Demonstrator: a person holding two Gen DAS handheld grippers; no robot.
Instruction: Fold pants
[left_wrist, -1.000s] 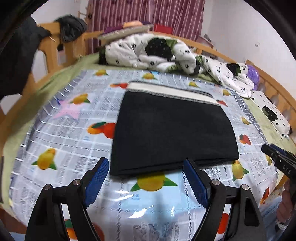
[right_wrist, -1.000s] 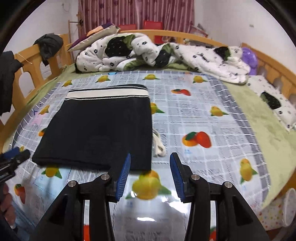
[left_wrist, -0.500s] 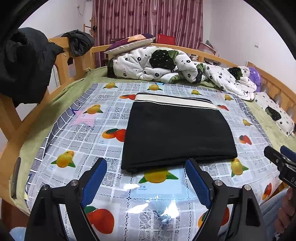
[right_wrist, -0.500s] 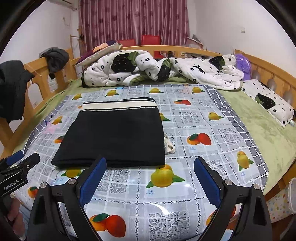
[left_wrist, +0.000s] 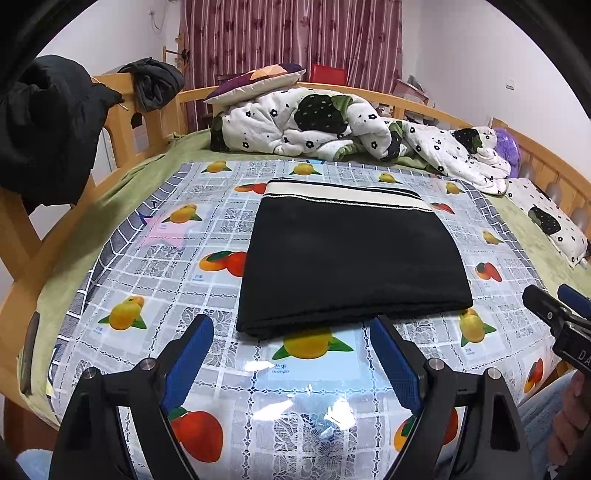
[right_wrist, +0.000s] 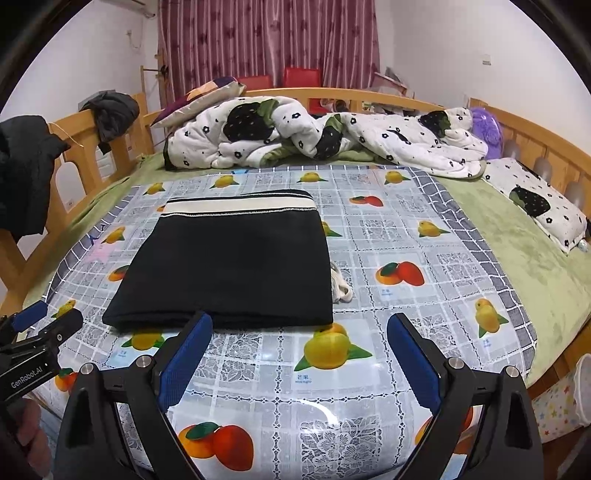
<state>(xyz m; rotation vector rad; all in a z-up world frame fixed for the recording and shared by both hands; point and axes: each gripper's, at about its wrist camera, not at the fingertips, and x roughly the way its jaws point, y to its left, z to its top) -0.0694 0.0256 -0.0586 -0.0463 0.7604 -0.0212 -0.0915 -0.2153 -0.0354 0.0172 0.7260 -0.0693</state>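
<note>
A: While both grippers are held over the near edge of the bed, how are the jaws set?

B: The left gripper (left_wrist: 291, 341) is seen spread wide, nothing between its blue pads, nothing touched. The right gripper (right_wrist: 301, 341) is likewise spread wide and empty. Both are poised above the fruit-print sheet (left_wrist: 155, 273), short of the cloth.

A: Location of the pants?

B: The pants (left_wrist: 351, 258) are recorded as a folded black rectangle lying flat on the sheet, cream waistband (left_wrist: 343, 192) at the far edge, folded edge nearest the grippers. In the right wrist view a white drawstring (right_wrist: 340, 284) is noted poking out at the right side of the pants (right_wrist: 232, 266) (partly tucked under, so its full run cannot be told).

A: Surroundings, obstructions?

B: A crumpled white floral quilt (left_wrist: 332, 125) is heaped at the far end of the bed, well apart from the pants. A dark jacket (left_wrist: 44, 125) is hung on the wooden rail (left_wrist: 118, 122) at left. A pillow (right_wrist: 543, 203) lies on the green blanket (right_wrist: 517, 236) at right. Between the grippers and the pants only bare sheet is seen; each gripper appears at the edge of the other's view.
</note>
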